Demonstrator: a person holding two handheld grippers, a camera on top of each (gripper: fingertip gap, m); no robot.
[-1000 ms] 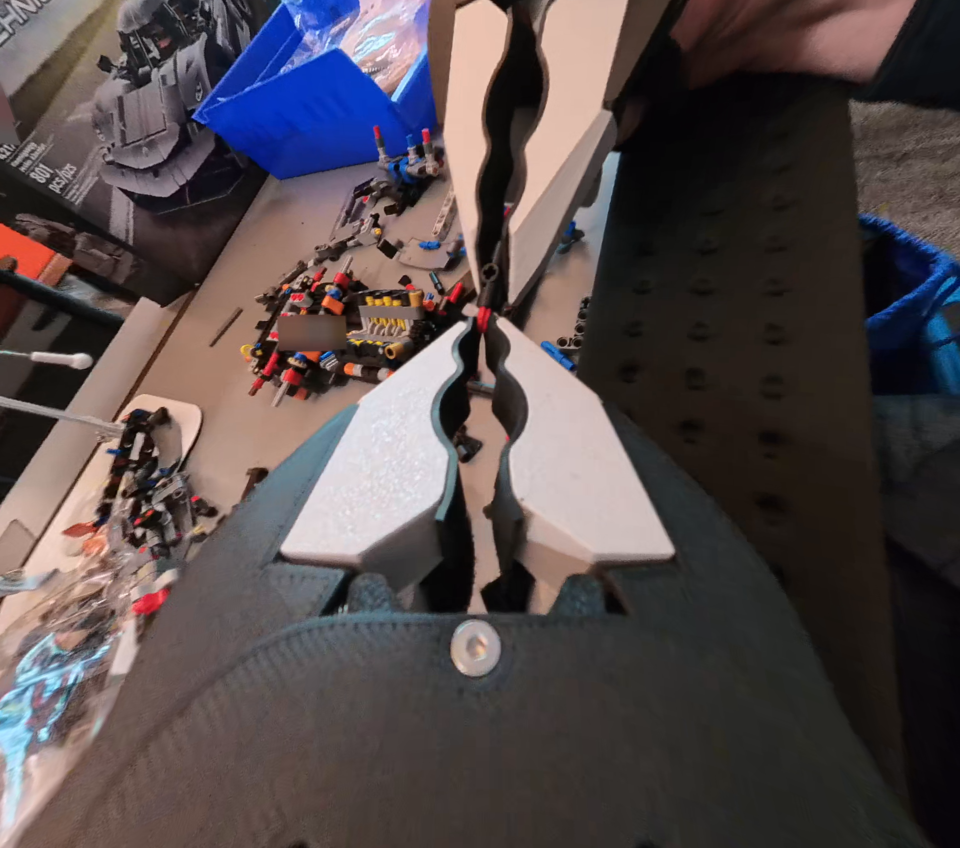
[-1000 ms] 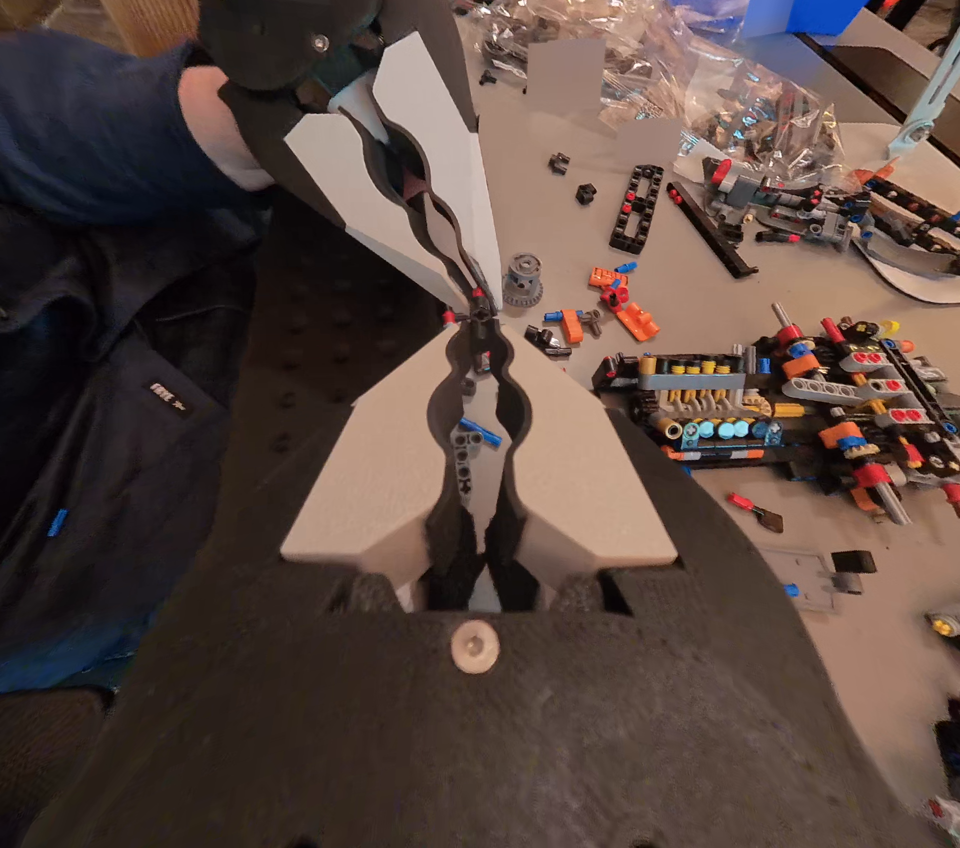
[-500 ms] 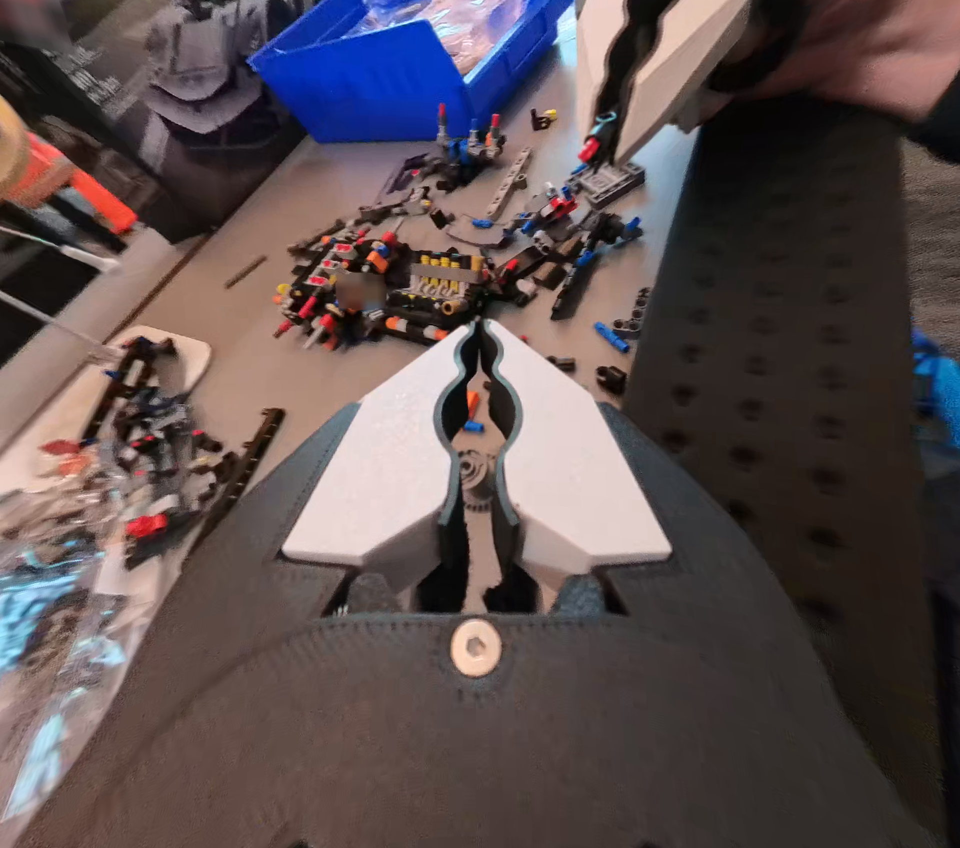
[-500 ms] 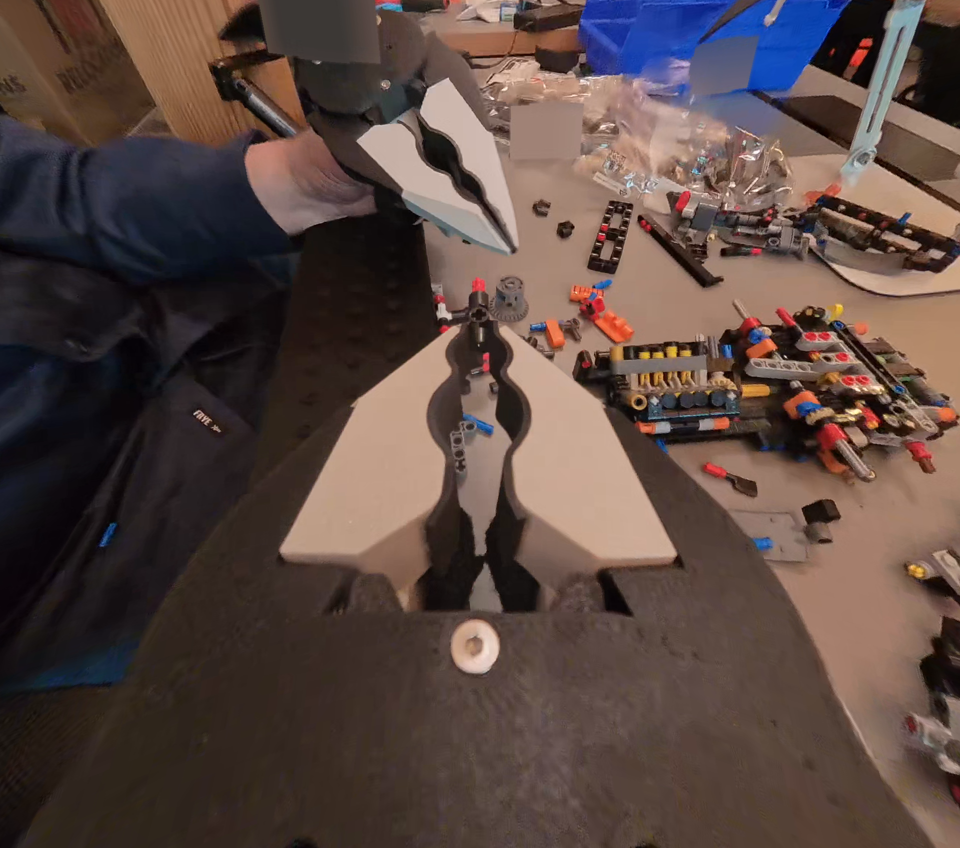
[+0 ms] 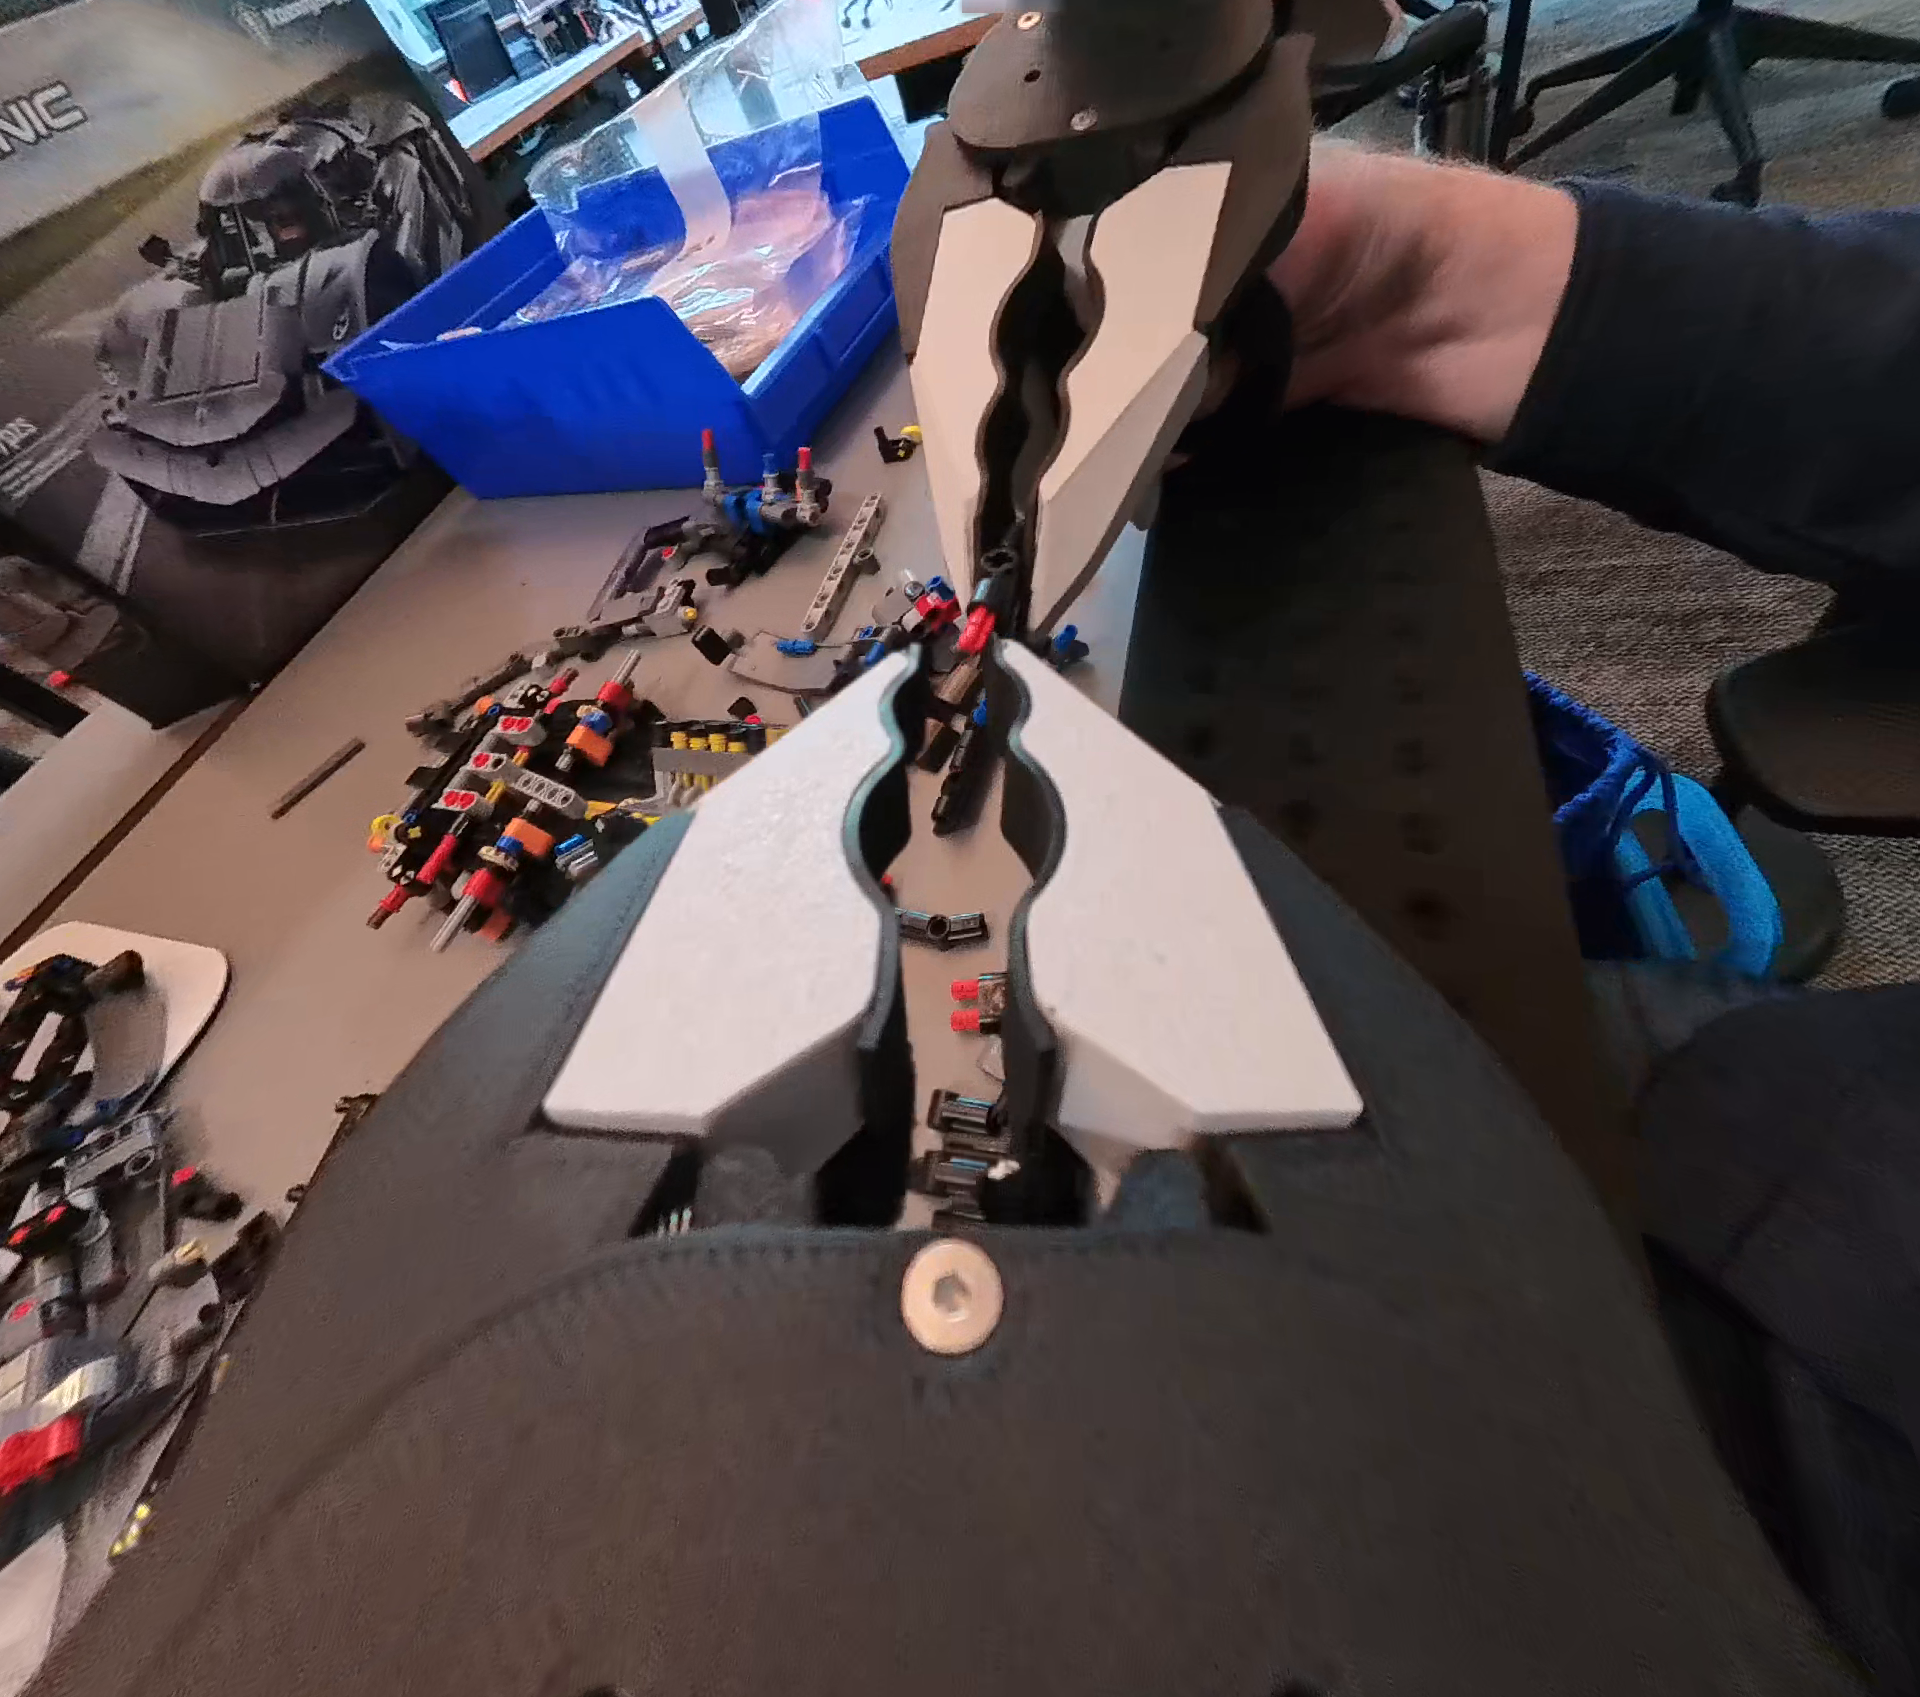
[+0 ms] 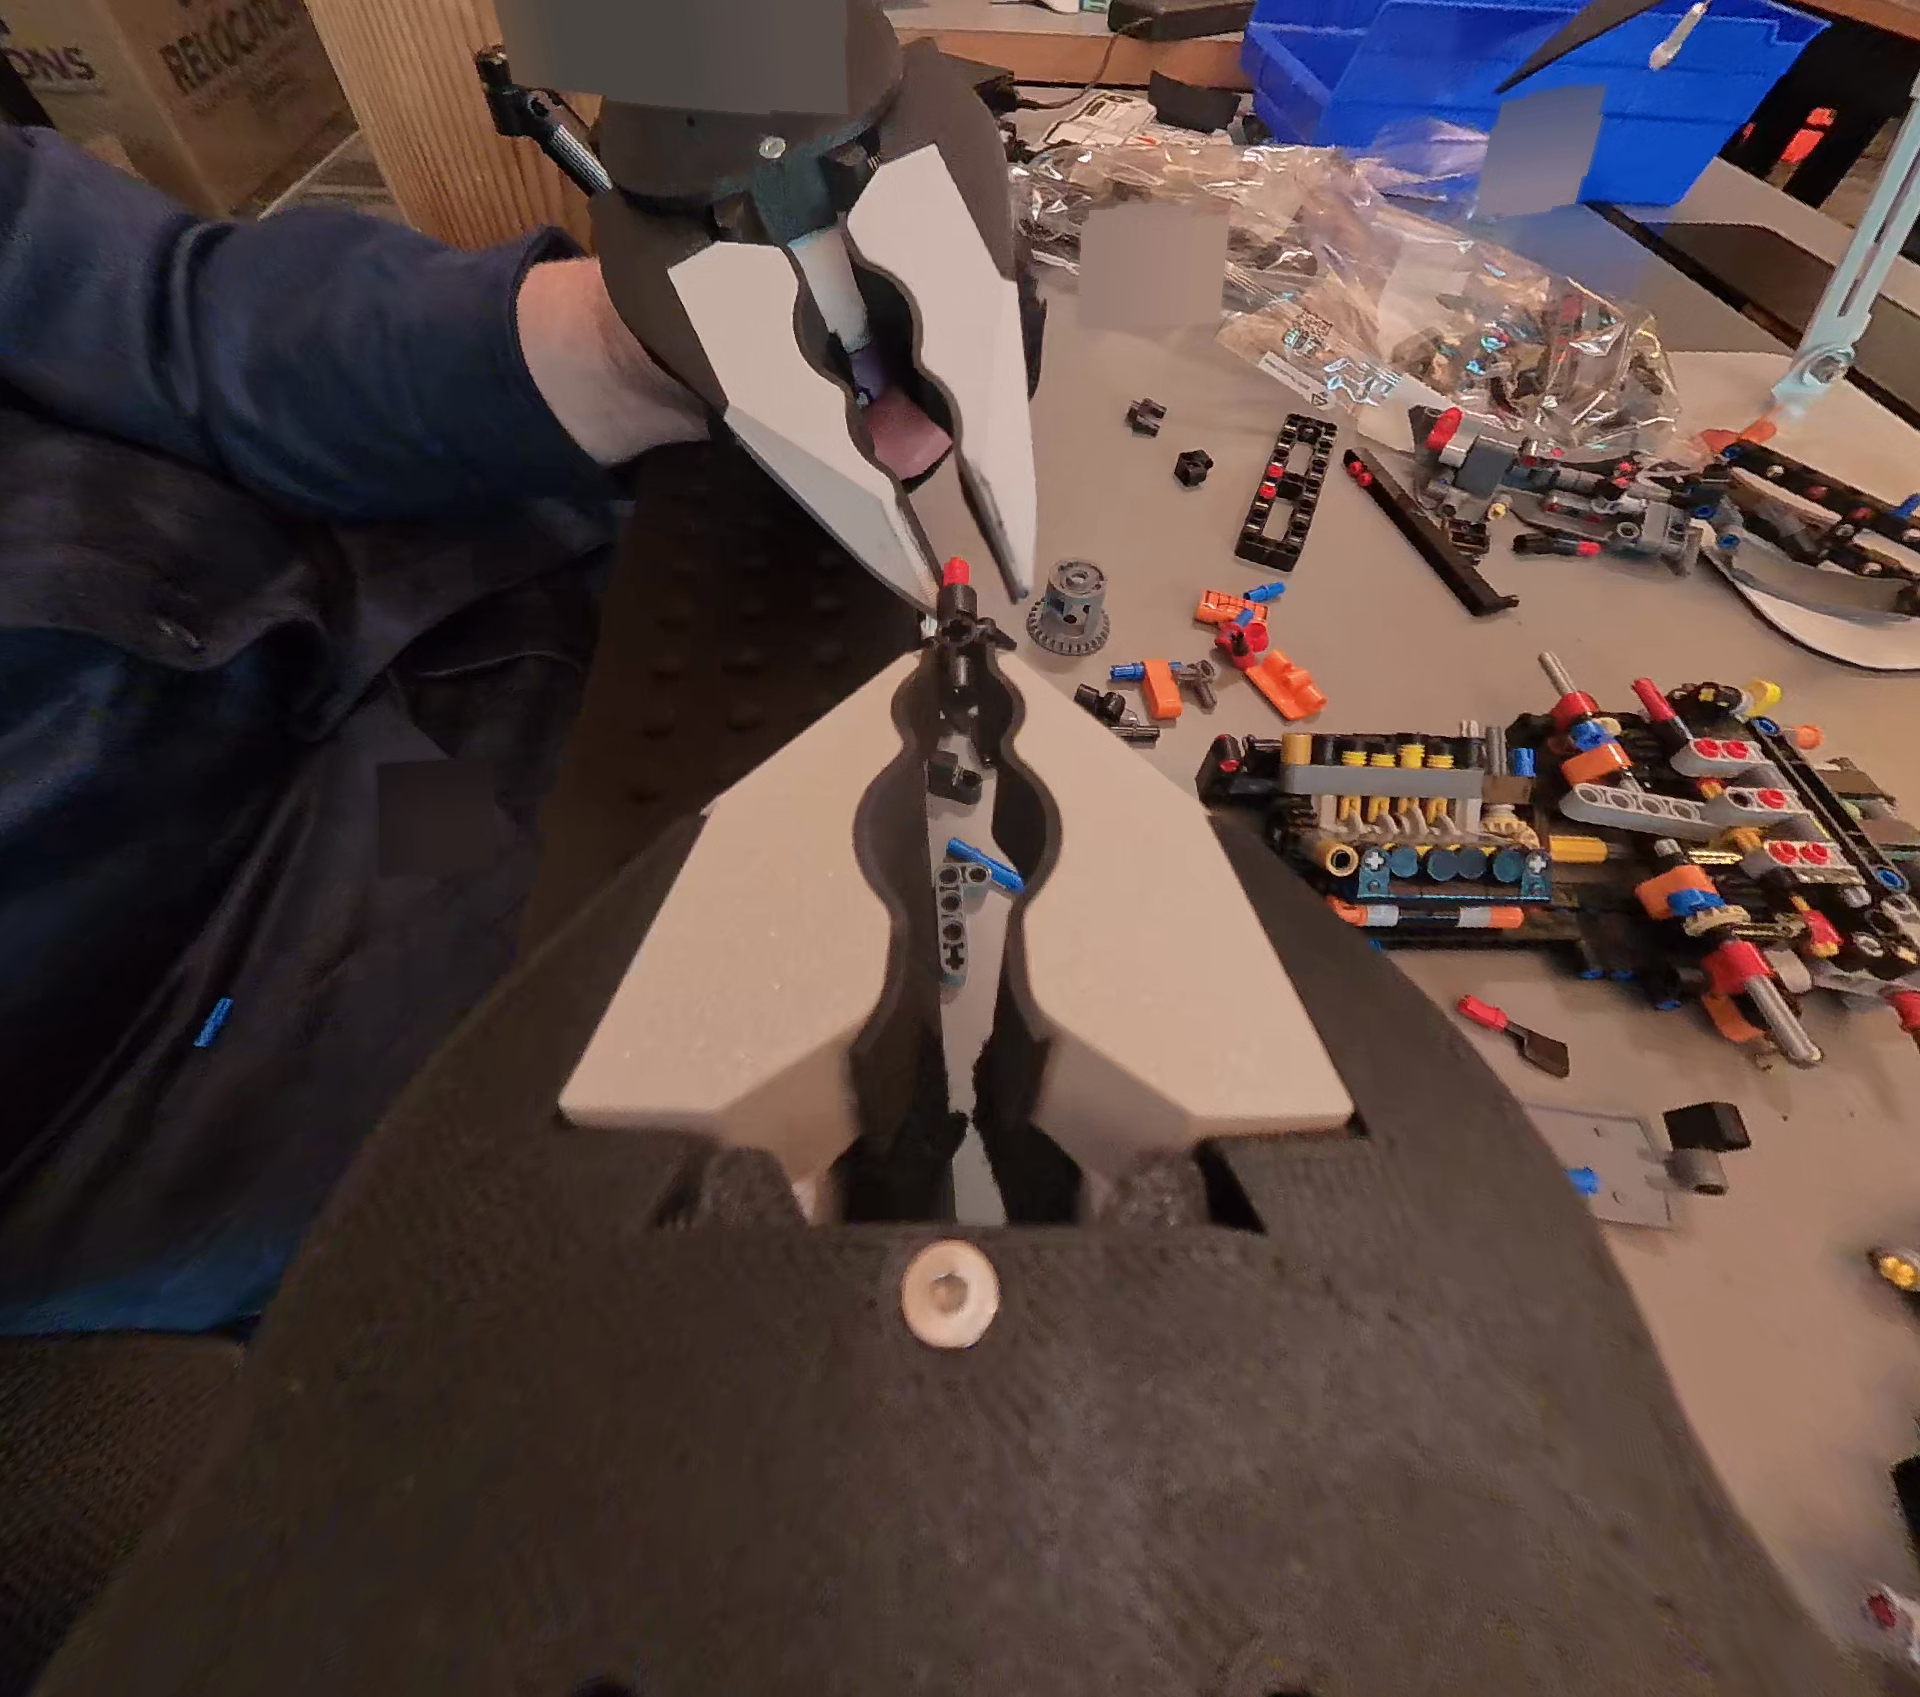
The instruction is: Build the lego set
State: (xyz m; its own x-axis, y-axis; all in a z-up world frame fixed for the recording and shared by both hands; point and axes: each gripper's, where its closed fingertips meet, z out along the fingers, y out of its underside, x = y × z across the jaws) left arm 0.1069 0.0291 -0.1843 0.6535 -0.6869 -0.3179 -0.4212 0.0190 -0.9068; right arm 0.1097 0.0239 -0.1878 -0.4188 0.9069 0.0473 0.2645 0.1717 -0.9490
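Note:
My right gripper [image 6: 961, 660] is shut on a small black connector with a red pin end [image 6: 957, 608], held above the near table edge. In the left wrist view the right gripper [image 5: 1000, 598] points down from above with that piece [image 5: 977, 624] at its tips. My left gripper [image 5: 958, 658] is open a little, tip to tip with the right one. In the right wrist view the left gripper [image 6: 971, 593] straddles the red end without closing on it. The partly built model [image 6: 1558, 826] lies on the grey table [image 6: 1143, 421]; it also shows in the left wrist view [image 5: 520, 806].
Loose parts surround the model: a grey gear [image 6: 1070, 603], orange pieces [image 6: 1262, 671], a black frame [image 6: 1288, 489]. Clear bags of parts [image 6: 1403, 297] and a blue bin [image 5: 623, 380] stand behind. The set's box [image 5: 208, 276] is far left. A black perforated strip [image 5: 1320, 712] lines the near edge. Left and right tips are no more than a few centimetres apart. Both grippers' tips are roughly 20 cm from the partly built model [image 6: 1558, 826].
Half a second ago the grippers had drawn apart, the left one shut. Now they are tip to tip again, the left one slightly open around the red end. The right still holds the piece.

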